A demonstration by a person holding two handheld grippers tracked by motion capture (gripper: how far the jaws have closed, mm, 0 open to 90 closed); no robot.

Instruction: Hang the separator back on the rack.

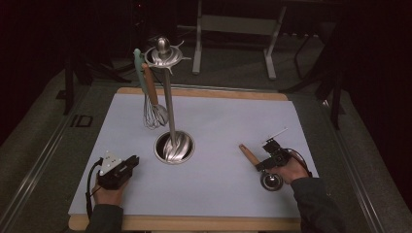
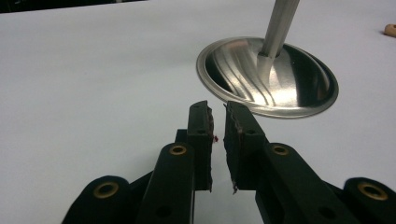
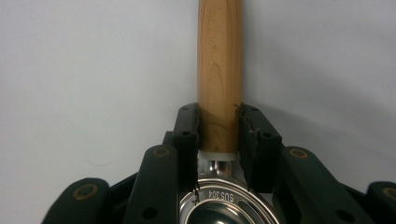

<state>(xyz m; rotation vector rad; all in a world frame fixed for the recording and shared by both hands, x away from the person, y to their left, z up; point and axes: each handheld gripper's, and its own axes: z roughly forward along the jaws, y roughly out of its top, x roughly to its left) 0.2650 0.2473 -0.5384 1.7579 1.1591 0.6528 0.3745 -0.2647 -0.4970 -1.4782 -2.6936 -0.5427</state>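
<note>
A small steel ladle with a wooden handle (image 1: 248,154) lies on the white mat (image 1: 218,116) at the right, its bowl (image 1: 271,181) nearest the person. My right gripper (image 1: 262,165) is shut on the handle (image 3: 219,56) just above the bowl (image 3: 224,205), both pads pressed against the wood. A steel utensil stand (image 1: 174,147) rises mid-mat; a whisk (image 1: 154,114) and a teal-handled tool (image 1: 139,68) hang from its top. My left gripper (image 1: 132,162) rests at the left, jaws narrowly open (image 2: 218,114) with nothing between them, pointing at the stand's base (image 2: 280,84).
The mat covers a wooden board (image 1: 194,223) on a dark table. A metal frame (image 1: 233,29) stands on the floor beyond the far edge. The end of the ladle's handle (image 2: 390,30) shows past the stand in the left gripper view.
</note>
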